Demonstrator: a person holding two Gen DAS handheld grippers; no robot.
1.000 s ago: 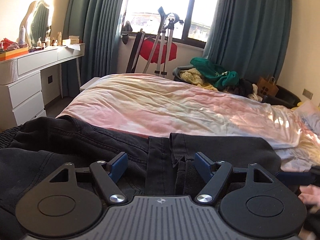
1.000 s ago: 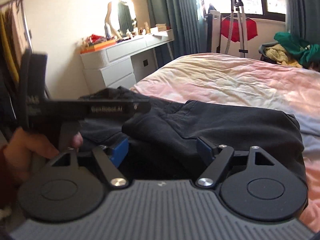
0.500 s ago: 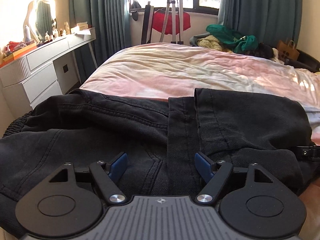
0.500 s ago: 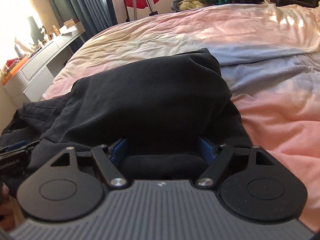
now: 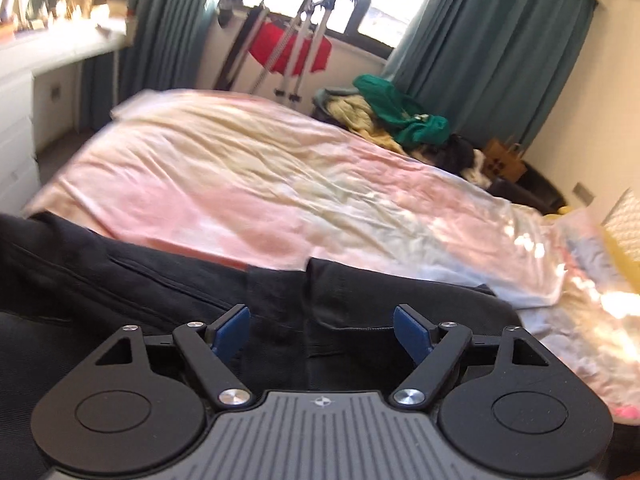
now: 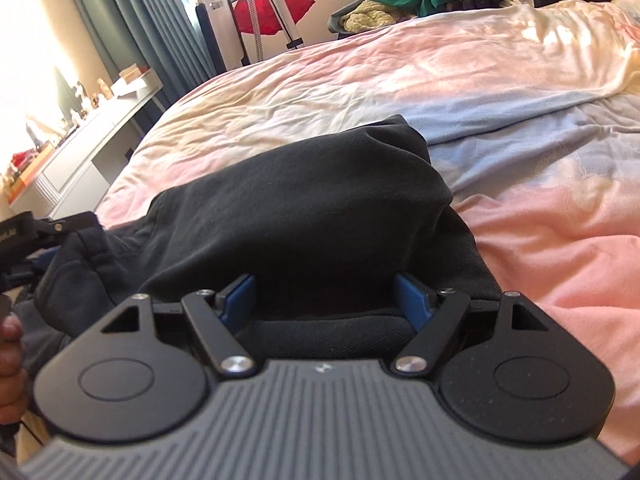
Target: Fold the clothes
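**Black trousers on a bed, two hand-held grippers poised over them**

A pair of black trousers [image 5: 168, 292] lies across the near edge of a bed [image 5: 248, 184] covered in a rumpled pink, cream and pale blue sheet. The cloth looks like heavy denim or twill, with stitched seams showing.

In the left wrist view, the left gripper [image 5: 322, 330] sits low over the trousers with its blue-padded fingers [image 5: 230, 330] spread wide apart, holding nothing. A vertical seam or fly runs between them.

In the right wrist view, the right gripper [image 6: 324, 300] also has its fingers [image 6: 240, 298] spread wide. A thick fold of the trousers [image 6: 304, 216] bulges up between and beyond them. The pads sit at the sides of the fold; whether they touch the cloth cannot be told. The left gripper shows at the far left edge.

Judging by its look, the fabric is soft and limp but fairly weighty. It should drape and sag when lifted, yet hold a crease and resist slipping. The firmest places to take hold are probably the thick hems, seams or waistband, pinched through doubled layers.

Beyond the bed stand teal curtains [image 5: 492, 52], a bright window, a pile of green and yellow clothes [image 5: 396, 116], and a white dresser [image 6: 80, 156].
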